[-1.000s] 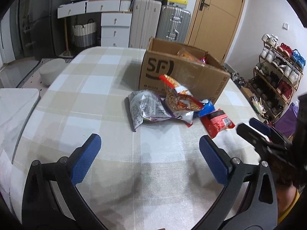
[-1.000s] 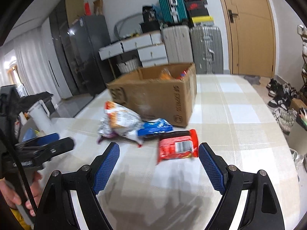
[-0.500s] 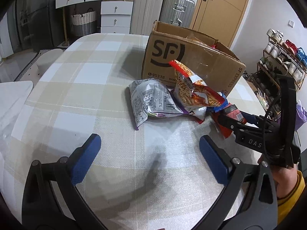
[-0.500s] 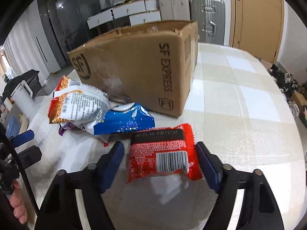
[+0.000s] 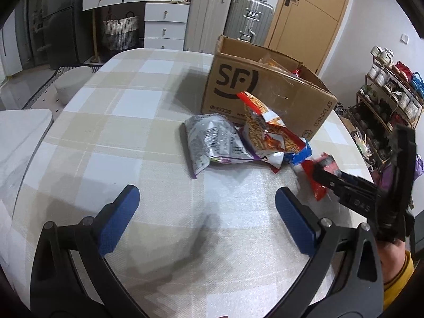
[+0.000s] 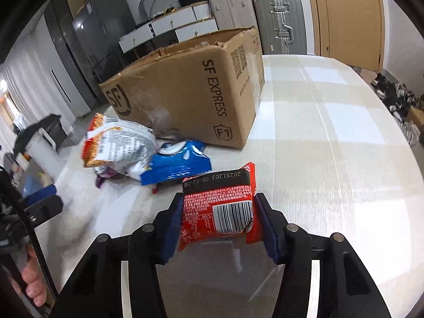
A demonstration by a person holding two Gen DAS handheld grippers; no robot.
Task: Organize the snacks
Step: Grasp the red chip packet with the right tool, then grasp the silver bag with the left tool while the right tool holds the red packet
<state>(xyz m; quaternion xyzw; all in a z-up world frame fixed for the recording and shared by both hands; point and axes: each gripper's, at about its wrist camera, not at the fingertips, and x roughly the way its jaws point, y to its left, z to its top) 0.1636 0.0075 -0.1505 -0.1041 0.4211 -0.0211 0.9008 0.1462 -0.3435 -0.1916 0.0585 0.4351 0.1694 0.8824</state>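
Note:
A red snack packet [image 6: 217, 206] lies on the checked tablecloth [image 5: 106, 132], barcode up. My right gripper [image 6: 218, 197] has its jaws closing around it, and both blue pads touch the packet's sides. In the left wrist view that gripper [image 5: 326, 176] reaches in from the right onto the same packet [image 5: 322, 167]. My left gripper [image 5: 206, 193] stands open above bare cloth, short of the pile. An orange bag [image 5: 267, 135], a silver bag [image 5: 214, 140] and a blue packet [image 6: 177, 164] lie heaped before the open cardboard box [image 5: 265, 92], which holds a few snacks.
The table's rounded edge runs close on the right [image 6: 392, 137]. Beyond it stand a shoe rack [image 5: 392, 98], suitcases [image 5: 249, 18], white drawers [image 5: 164, 23] and a wooden door [image 5: 307, 8]. A stool [image 5: 71, 84] sits left of the table.
My right gripper has come forward and down over the red packet, and its jaws have narrowed from wide apart to touching its sides. The left gripper has drifted slightly nearer the pile.

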